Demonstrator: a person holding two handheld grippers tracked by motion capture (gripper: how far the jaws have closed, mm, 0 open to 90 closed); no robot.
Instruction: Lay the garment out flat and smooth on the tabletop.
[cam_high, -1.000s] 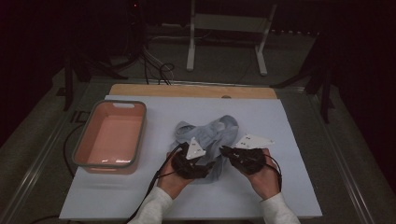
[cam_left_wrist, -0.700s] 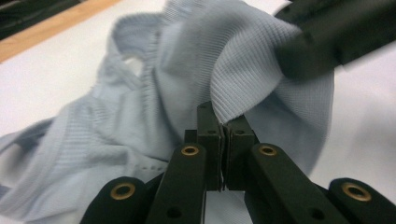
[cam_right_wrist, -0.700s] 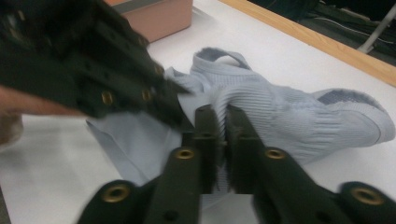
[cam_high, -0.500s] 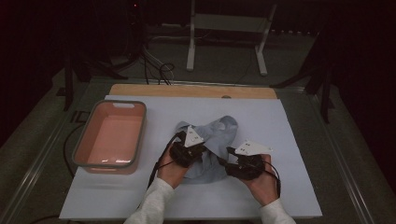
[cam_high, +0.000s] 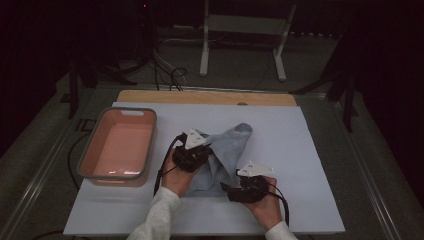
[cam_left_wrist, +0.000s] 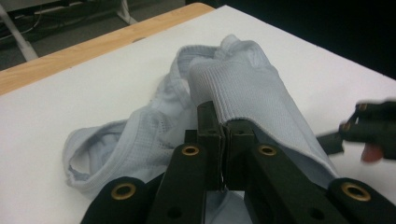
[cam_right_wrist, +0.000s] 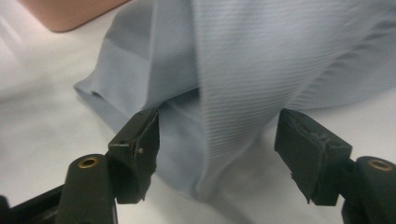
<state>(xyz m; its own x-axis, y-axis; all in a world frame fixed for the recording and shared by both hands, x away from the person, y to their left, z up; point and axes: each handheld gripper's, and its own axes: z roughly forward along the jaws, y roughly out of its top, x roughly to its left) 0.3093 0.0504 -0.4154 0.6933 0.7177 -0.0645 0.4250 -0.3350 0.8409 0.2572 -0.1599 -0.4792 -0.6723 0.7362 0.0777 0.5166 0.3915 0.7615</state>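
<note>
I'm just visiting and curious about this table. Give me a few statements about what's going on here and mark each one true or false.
1. The left gripper is clamped on the light blue garment. True.
2. The right gripper is squeezed shut on the cloth. False: its jaws have just been opening and stand apart, with a fold of the garment between them but not pressed.
3. The pink bin holds folded clothes. False: nothing lies in it.
4. The bin sits to the left of the garment in the high view. True.
5. The garment lies on bare wood. False: it lies on the white table cover; wood shows only at the far edge.
</note>
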